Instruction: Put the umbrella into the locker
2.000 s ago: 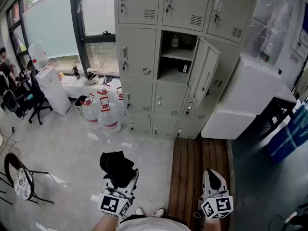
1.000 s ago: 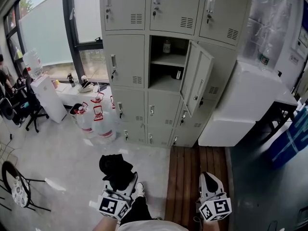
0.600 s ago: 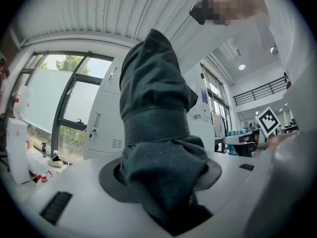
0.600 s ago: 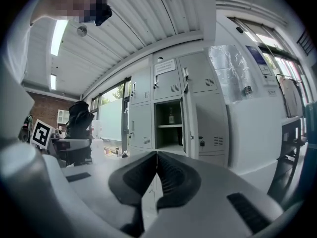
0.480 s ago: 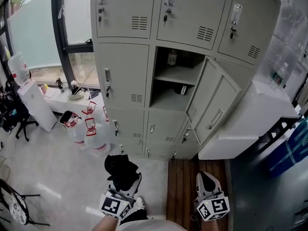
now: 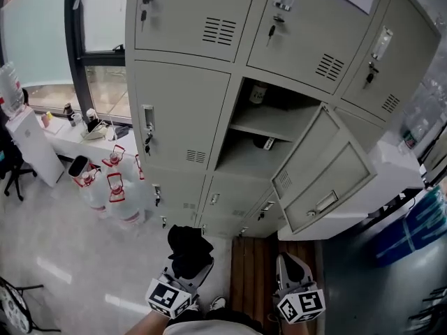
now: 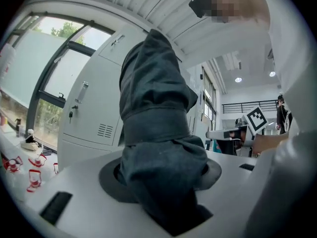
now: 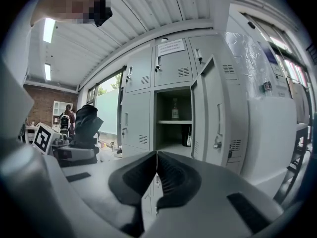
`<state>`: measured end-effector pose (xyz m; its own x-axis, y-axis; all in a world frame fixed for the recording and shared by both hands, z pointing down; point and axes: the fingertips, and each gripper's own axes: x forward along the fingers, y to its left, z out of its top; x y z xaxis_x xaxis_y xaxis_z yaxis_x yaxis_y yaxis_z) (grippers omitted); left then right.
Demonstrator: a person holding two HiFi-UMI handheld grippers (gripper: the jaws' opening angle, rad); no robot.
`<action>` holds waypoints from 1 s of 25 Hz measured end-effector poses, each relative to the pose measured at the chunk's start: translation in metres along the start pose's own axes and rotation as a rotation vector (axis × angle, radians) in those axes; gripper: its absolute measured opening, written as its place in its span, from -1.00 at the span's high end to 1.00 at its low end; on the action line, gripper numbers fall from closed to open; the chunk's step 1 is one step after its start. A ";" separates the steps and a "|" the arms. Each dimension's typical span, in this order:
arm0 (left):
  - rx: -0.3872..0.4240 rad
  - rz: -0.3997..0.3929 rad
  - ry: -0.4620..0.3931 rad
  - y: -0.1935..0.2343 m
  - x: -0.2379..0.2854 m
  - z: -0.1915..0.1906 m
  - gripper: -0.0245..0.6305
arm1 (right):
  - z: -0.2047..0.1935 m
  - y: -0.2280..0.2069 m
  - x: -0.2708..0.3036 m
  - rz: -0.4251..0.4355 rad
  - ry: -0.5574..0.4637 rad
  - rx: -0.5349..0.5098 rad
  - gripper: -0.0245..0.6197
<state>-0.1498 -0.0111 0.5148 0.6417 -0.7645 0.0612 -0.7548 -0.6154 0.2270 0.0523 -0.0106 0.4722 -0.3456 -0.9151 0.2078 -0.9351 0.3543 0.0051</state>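
Clamped in the left gripper [image 7: 163, 182], jaws set fairly wide by the bundle: the folded dark umbrella [image 7: 156, 118], standing upright out of the jaws, strap wound round its middle. Closed pad to pad at the right gripper [image 8: 157, 168], with nothing held.

Since two seconds ago: carried both grippers forward with the grip unchanged. Brought the locker bank [image 6: 181, 103] from well apart to near, so that it now fills the upper head view. Judged as the approach stage, nearly complete. Not yet at insertion: umbrella kept outside the locker, low and left of the open compartment [image 6: 241, 155].

Inside the compartment: divided by a shelf [image 6: 269, 128] into two levels. Upper level occupied at its back by a bottle [image 6: 257, 93]. Lower level occupied at its back right corner by a dark bottle [image 6: 264, 143], with bare floor toward the front edge. Prefer the lower level; raise the umbrella and steer right to reach it.

In the way: the door [image 6: 321, 180], swung out on the right of the opening, above the right gripper in the head view. Keep clear of its edge. On the floor at the bank's lower left: water jugs [image 6: 115, 187], off the likely path. Underfoot on the right: wooden boards [image 6: 255, 271].
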 end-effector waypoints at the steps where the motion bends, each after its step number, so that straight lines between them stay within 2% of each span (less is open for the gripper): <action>1: -0.002 -0.012 0.021 0.000 0.006 -0.004 0.22 | 0.001 -0.002 0.005 -0.003 0.000 0.002 0.87; 5: -0.002 -0.033 0.055 0.002 0.026 -0.006 0.22 | 0.008 -0.012 0.023 0.003 -0.023 0.004 0.87; 9: 0.041 -0.023 0.056 0.008 0.051 0.004 0.22 | 0.014 -0.028 0.044 0.023 -0.057 0.013 0.87; 13: 0.061 -0.006 0.042 0.010 0.081 0.022 0.22 | 0.032 -0.049 0.061 0.043 -0.104 0.001 0.87; 17: 0.131 0.000 0.038 0.015 0.117 0.045 0.22 | 0.044 -0.061 0.082 0.078 -0.145 -0.014 0.87; 25: 0.172 -0.019 0.100 0.021 0.176 0.073 0.21 | 0.050 -0.067 0.110 0.148 -0.170 -0.015 0.87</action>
<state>-0.0625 -0.1729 0.4594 0.6599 -0.7349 0.1565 -0.7490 -0.6599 0.0598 0.0733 -0.1452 0.4456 -0.4885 -0.8717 0.0396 -0.8723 0.4889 0.0011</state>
